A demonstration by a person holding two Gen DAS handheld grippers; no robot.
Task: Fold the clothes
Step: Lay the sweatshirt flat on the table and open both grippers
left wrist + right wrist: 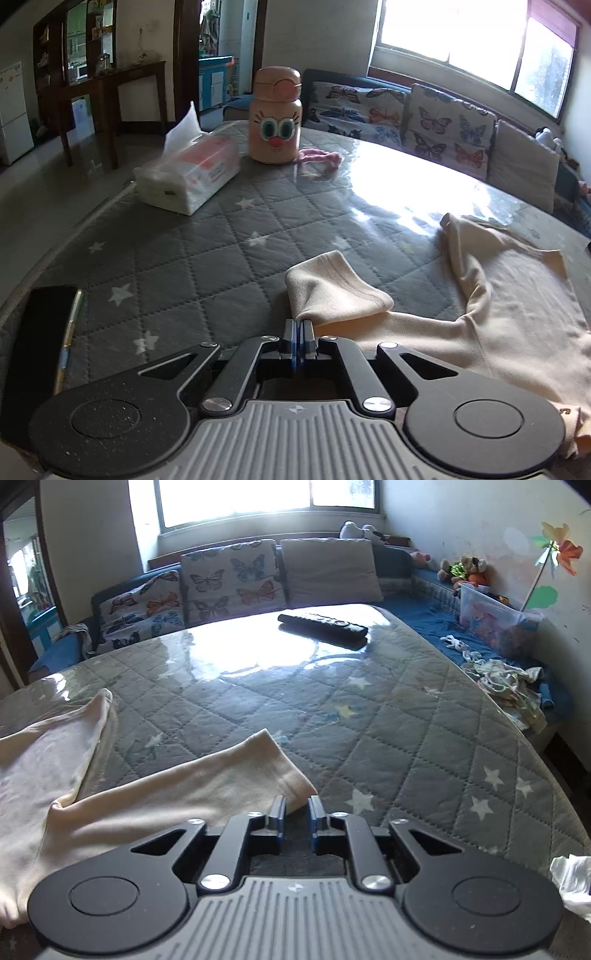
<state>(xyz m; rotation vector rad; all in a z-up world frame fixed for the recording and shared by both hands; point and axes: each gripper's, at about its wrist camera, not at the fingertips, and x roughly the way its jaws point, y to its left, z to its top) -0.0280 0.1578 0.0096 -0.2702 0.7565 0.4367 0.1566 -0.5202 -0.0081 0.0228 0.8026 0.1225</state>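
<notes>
Lying across a grey quilted surface point(177, 258) with white stars, a cream garment point(517, 314) spreads from the centre toward 4 o'clock in the left wrist view. The left tongs point(298, 325) are pressed together on the garment's left cuff point(332, 288), which bunches up just beyond the tips. In the right wrist view the right tongs point(297, 806) stand slightly apart, and the corner of the right sleeve point(229, 775) lies between them; the pads do not press it. On the left side, a tissue box point(188, 173) sits at 10 o'clock, a peach bottle with cartoon eyes point(275, 118) at 12 o'clock. On the right side, a black remote point(323, 624) rests at 12 o'clock, near butterfly cushions point(229, 579).
</notes>
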